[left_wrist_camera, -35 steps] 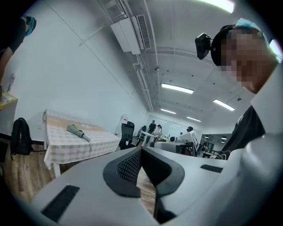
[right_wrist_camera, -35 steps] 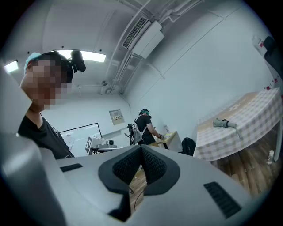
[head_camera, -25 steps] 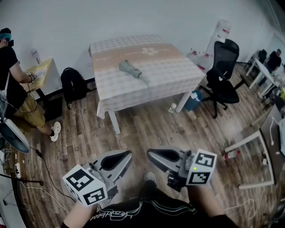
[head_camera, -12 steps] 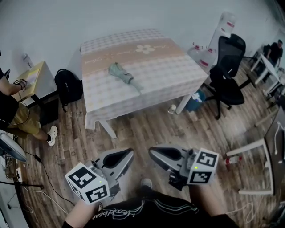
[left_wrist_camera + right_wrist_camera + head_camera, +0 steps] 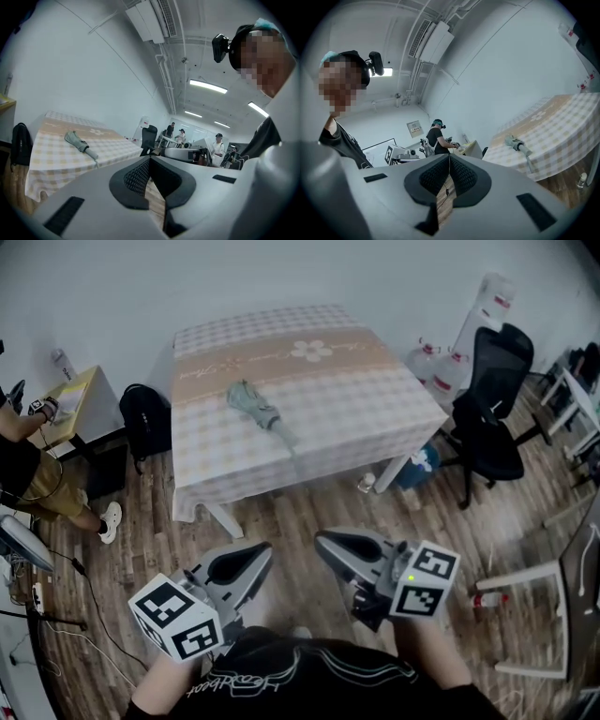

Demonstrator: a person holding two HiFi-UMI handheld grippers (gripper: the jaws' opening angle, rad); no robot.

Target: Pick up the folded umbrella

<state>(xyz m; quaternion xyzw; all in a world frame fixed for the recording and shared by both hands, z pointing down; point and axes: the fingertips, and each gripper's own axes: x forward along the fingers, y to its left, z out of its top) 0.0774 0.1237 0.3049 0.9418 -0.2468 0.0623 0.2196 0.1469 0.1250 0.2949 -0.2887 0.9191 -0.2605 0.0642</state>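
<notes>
Nearer than a second earlier, the table [image 5: 375, 399] stood under a checked cloth, wood floor [image 5: 309, 512] below, office chair [image 5: 502, 357] at right. Folded grey-green umbrella [image 5: 255, 406] lay left of its middle, narrow end toward me. Left tool [image 5: 261, 551] and right tool [image 5: 323, 542]: jaws closed, empty.

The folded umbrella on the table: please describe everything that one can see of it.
The folded umbrella is pale grey-green, apparently fabric, its canopy gathered into a loose, crumpled bundle. It lies flat and diagonal on the checked tablecloth, left of the middle in the head view. A slim, lighter handle sticks out toward the cloth's near edge, and a thin strap seems to trail from it. Only the cloth touches it.
</notes>
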